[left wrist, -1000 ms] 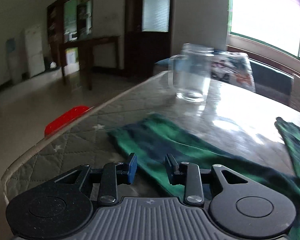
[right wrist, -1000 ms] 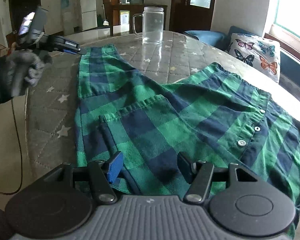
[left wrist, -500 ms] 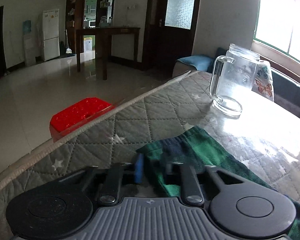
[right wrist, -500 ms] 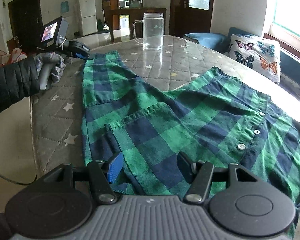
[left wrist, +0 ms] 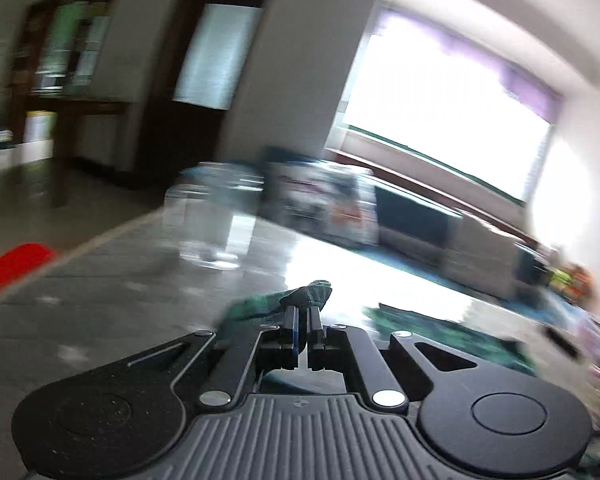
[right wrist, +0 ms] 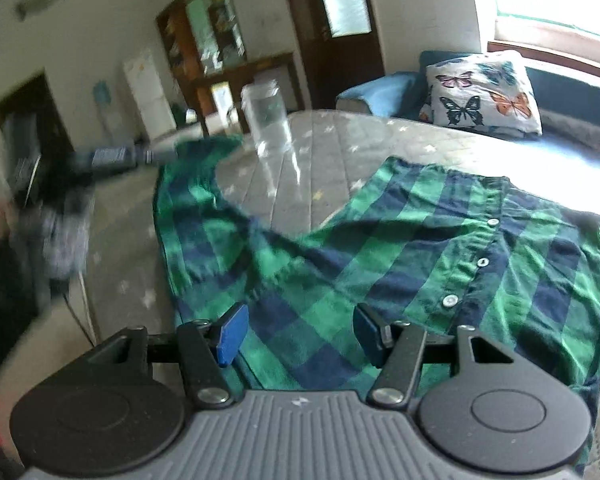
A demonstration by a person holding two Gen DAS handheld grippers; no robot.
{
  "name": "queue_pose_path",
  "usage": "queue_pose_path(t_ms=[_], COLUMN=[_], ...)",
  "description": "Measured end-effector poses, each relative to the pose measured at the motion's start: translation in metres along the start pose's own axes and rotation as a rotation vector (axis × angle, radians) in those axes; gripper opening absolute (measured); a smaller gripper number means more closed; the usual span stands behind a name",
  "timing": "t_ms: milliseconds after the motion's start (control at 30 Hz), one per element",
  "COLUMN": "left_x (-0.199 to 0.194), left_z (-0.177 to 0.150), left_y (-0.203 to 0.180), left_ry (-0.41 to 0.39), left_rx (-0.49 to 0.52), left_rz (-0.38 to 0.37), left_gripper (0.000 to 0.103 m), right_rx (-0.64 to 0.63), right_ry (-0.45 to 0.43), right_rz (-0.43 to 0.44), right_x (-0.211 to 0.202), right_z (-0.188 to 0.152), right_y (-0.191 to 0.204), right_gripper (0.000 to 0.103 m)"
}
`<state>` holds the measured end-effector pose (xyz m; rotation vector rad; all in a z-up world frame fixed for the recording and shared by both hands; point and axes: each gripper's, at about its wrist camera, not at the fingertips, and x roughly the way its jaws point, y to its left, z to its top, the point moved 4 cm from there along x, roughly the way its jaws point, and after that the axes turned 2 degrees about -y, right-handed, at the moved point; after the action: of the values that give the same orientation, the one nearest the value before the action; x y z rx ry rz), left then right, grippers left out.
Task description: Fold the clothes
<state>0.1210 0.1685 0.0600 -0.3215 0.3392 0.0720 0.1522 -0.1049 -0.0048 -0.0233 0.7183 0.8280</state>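
Bright window [left wrist: 448, 120] w/ purple blind floods white-walled room; dark door [right wrist: 332, 28], white fridge [right wrist: 148, 88], butterfly cushion [right wrist: 484, 88] on blue sofa [right wrist: 572, 92], shiny floor [left wrist: 100, 204], red stool [left wrist: 8, 268] at left.

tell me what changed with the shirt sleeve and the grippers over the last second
The left gripper closed on the end of the sleeve of the green plaid shirt and lifted it off the quilted table; a second ago its jaws were open over the cloth. The right gripper stayed open above the shirt's body, holding nothing. The glass jar and butterfly pillow kept their places.
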Motion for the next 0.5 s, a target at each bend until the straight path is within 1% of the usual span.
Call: queue_pose_path(t_ms=[133,233,267,367,500], left_x=[-0.011,-0.010,-0.010,-0.010,-0.014], left_z=[-0.027,-0.055,-0.063,-0.084,-0.098], left_y=[-0.063,-0.101,-0.110,-0.133,-0.146], left_ry=[0.043,0.118,0.134,0.179,0.210], left_rx=[0.069,0.117,0.139,0.191,0.246], left_rz=[-0.164,-0.247,-0.259,-0.297,-0.322], left_gripper=[0.004,0.004,0.004,0.004,0.004], right_rx=[0.134,0.253,0.292,0.424,0.585], right_ry=[-0.041,-0.043,-0.043,-0.009,0.026], right_rz=[0.062,0.111,0.128,0.175,0.243], right_x=[-0.015,-0.016,-0.016,-0.006,0.012], right_z=[0.008,0.006,0.005,-0.005,-0.017], right_y=[-0.018,-0.033,-0.038,-0.053,-0.069], right_gripper=[0.059,0.059,0.059,0.059,0.059])
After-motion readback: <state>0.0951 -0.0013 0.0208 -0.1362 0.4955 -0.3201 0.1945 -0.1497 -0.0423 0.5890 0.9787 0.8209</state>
